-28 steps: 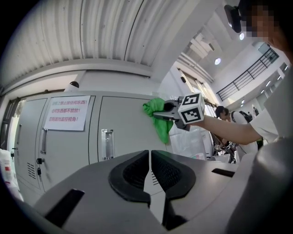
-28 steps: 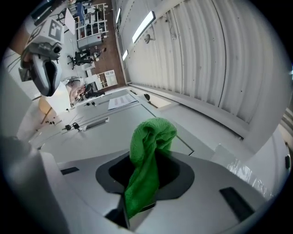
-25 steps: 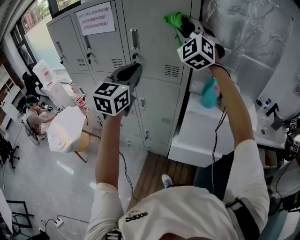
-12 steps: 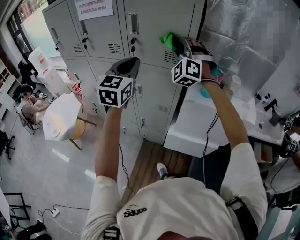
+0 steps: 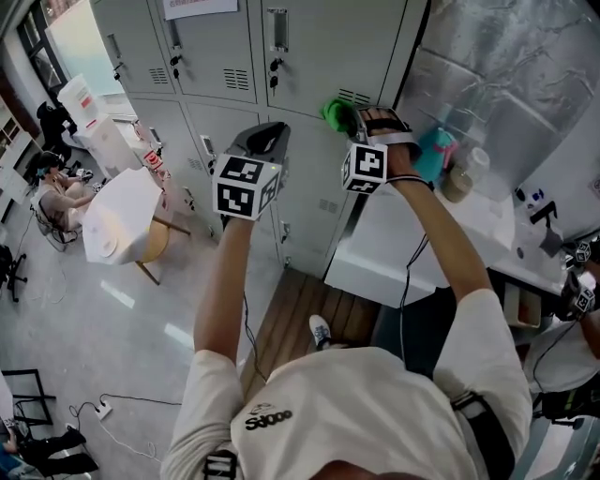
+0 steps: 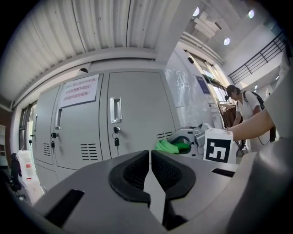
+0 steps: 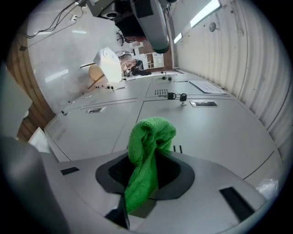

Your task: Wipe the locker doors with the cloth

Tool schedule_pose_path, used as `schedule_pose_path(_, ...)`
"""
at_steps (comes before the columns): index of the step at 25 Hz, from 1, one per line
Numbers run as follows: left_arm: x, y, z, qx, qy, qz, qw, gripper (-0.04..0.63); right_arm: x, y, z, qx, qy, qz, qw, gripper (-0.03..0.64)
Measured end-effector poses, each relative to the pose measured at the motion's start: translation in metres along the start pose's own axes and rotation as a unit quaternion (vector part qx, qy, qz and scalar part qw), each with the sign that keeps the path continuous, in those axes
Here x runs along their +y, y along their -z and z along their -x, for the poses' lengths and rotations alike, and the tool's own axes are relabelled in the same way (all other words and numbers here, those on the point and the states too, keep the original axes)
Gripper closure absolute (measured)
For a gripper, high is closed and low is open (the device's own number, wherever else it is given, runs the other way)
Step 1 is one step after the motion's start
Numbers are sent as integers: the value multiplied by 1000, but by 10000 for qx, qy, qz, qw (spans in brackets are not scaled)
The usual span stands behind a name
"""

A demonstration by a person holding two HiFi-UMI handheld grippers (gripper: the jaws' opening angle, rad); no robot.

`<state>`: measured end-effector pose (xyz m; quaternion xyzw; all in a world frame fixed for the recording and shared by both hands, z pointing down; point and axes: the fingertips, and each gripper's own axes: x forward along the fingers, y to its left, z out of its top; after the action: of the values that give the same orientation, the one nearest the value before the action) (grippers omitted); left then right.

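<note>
while the person is standing close to the bank of grey lockers (image 5: 225, 42), both arms are reaching out toward the doors. the wiping step looks to be under way on the right-hand column, at the seam where the upper locker door (image 5: 323, 47) is meeting the lower locker door (image 5: 314, 178).

the right gripper (image 5: 352, 117) is doing the work. its jaws are clamping narrowly on the green cloth (image 7: 146, 151), which is bunching up out of them and folding over at the top. in the head view the cloth's free end is sitting against the door face just left of the vent slots (image 5: 354, 97). it seems to be touching, though the contact itself is too small to confirm.

the left gripper (image 6: 151, 171) is hovering to the left and slightly nearer. its jaws are pressing together with nothing between them, and it is taking no part in the wipe.

a key (image 5: 274, 67) is hanging in the lock under the handle (image 5: 277, 28), up and left of the cloth.

the next move is probably calling for a steady sweep across the panel with the cloth pressed flat. the clamp would need to be firm enough that the fabric is not pulling free. the slots and the key look likely to snag it.
</note>
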<state>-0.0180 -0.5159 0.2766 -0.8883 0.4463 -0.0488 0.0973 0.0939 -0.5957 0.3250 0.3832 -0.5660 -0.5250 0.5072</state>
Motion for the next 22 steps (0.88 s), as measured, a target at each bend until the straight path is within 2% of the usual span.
schedule_pose_path(5,-1,10,2,78,-14,-112,9999,564,17,-8,-7,-115,-76,96,9999,512)
schedule_pose_path(8,3,10,3,72,-34,-83,9999,563,5,-13,-9,-224,62,127,9996,512)
schedule_pose_path(11,9,5,5,60,-68,-135,9999,563,-30,-18,-9,-382,409,34,9984,512)
schedule_pose_path(15,21,-8,7,1,-163,-215,9996,563,-88,-31,-10,-511,532,-170,9971,511)
schedule_pose_path(22,35,-31,8,-193,-299,-294,9989,565,-214,-53,-7,-908,984,-516,9897,511)
